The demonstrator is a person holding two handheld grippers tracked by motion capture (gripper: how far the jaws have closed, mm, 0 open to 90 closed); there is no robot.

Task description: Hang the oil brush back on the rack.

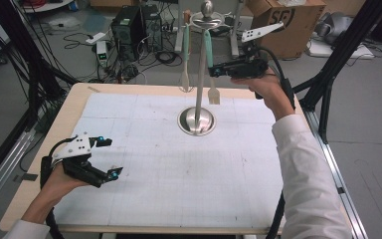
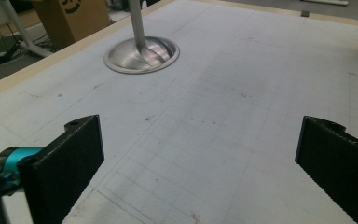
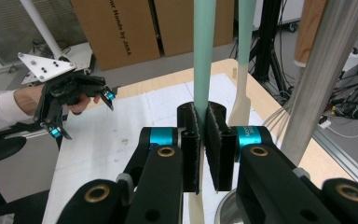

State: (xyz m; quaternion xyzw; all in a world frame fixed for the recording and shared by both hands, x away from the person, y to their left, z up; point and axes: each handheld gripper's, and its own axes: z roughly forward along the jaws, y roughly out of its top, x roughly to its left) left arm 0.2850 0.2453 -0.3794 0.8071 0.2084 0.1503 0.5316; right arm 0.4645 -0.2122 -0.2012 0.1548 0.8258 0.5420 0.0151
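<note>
1. While our right gripper clamps its two black jaws on the mint-green handle of a hanging spatula, the blade of that spatula dangles just above the far part of the table, beside the pole of the metal stand.
2. We see our left gripper with its jaws spread wide and nothing between them, resting low over the white gridded mat at the near left of the table; the high view shows the same gripper well apart from the stand.
3. A second mint-handled utensil hangs from the same ring at the top of the stand, on the other side of the pole; in the right gripper view its handle runs down to a pale wooden blade.
4. We find the stand's round steel base dished like a shallow bowl, holding nothing but the pole's foot.
5. Cardboard boxes stand on the floor beyond the table. One box in the right gripper view reads "our Hands by JAKA"; another box in the high view bears dark letters we cannot read fully.
6. We get the pads pressed on the handle from the right gripper view, and the whole layout from the high view.
</note>
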